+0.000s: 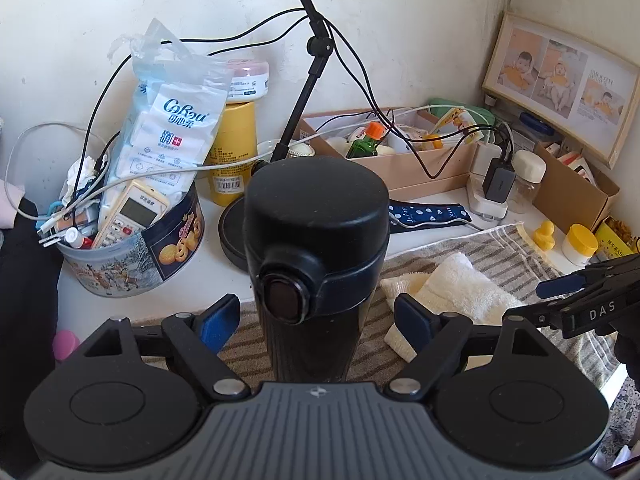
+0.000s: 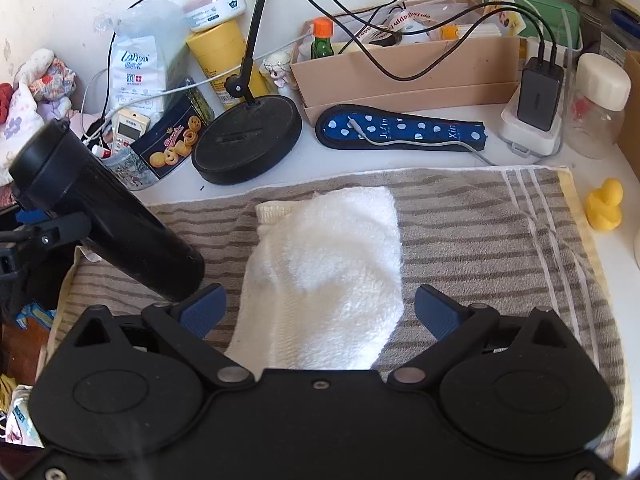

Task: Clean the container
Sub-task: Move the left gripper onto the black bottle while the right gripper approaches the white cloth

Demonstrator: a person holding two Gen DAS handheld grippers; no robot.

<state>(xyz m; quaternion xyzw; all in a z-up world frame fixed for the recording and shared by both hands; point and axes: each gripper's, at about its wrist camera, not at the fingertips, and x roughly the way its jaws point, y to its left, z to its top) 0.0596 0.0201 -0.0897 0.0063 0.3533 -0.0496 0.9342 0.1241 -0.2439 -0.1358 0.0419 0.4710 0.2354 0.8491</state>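
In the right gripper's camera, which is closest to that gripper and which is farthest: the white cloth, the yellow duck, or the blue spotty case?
1. White cloth: between the right gripper fingers.
2. Yellow duck: off to the right, beside the striped towel.
3. Blue spotty case: beyond the towel, by the tan box.

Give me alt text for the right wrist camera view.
The open right gripper hovers over a folded white cloth on a striped towel. At left, the left gripper brackets a black bottle standing on it.
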